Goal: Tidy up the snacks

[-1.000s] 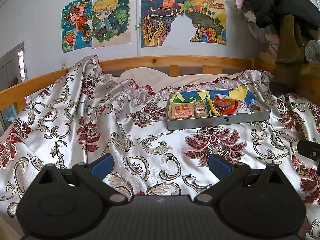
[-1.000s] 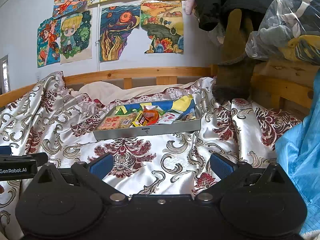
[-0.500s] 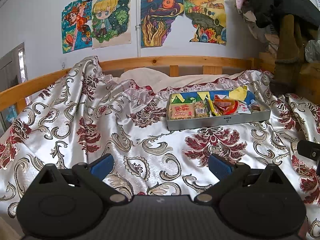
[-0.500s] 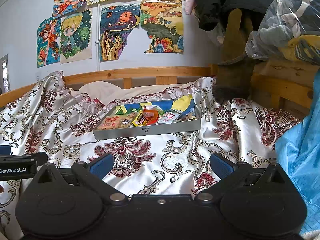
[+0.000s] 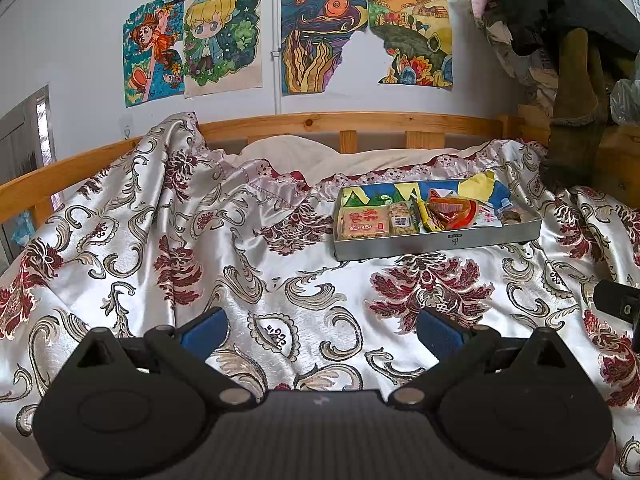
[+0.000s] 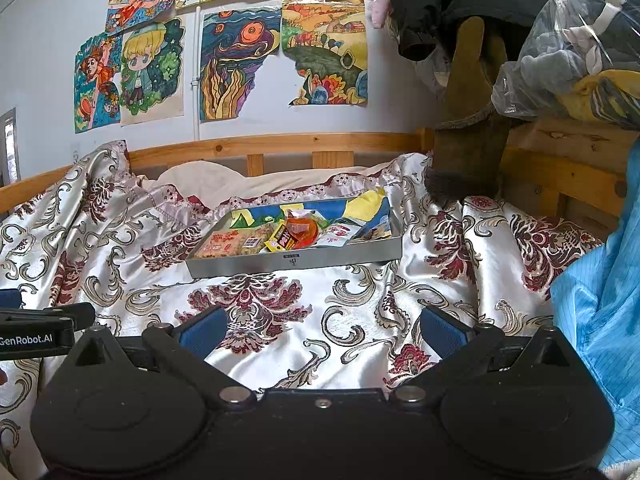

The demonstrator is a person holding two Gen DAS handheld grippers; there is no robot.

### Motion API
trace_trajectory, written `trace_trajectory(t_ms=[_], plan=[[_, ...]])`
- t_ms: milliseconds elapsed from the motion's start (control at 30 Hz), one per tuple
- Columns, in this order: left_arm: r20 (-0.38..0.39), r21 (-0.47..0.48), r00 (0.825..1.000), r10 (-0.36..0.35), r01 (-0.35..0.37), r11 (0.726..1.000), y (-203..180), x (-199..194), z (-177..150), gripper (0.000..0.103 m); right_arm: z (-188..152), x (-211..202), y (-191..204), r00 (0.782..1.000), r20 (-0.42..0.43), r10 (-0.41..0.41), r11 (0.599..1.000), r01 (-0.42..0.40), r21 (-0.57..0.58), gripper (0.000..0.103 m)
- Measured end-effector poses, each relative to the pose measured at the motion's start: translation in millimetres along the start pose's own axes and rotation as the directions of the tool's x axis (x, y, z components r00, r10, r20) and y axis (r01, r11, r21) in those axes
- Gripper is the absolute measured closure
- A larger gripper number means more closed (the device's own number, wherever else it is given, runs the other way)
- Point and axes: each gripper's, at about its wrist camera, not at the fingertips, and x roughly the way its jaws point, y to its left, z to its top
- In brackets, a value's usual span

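Both grippers, left and right, fingers apart and empty, sat well short of the snack tin, which lay broadside ahead, nearer the right one's centreline.

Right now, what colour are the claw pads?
Blue pads on black claw arms, clearest in the left wrist view.

Home bedroom, wooden bed frame, satin floral bedspread, children's drawings taped on wall
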Motion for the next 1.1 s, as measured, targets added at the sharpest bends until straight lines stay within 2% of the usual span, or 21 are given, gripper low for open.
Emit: trace_trajectory(t_ms=[1100], plan=[[-0.002, 0.006, 1.0, -0.004, 0.004, 1.0, 0.0, -0.6, 0.7, 0.0, -0.1, 0.5, 0.1, 1.0, -0.002, 0.001, 1.0, -0.001, 0.0, 0.001]])
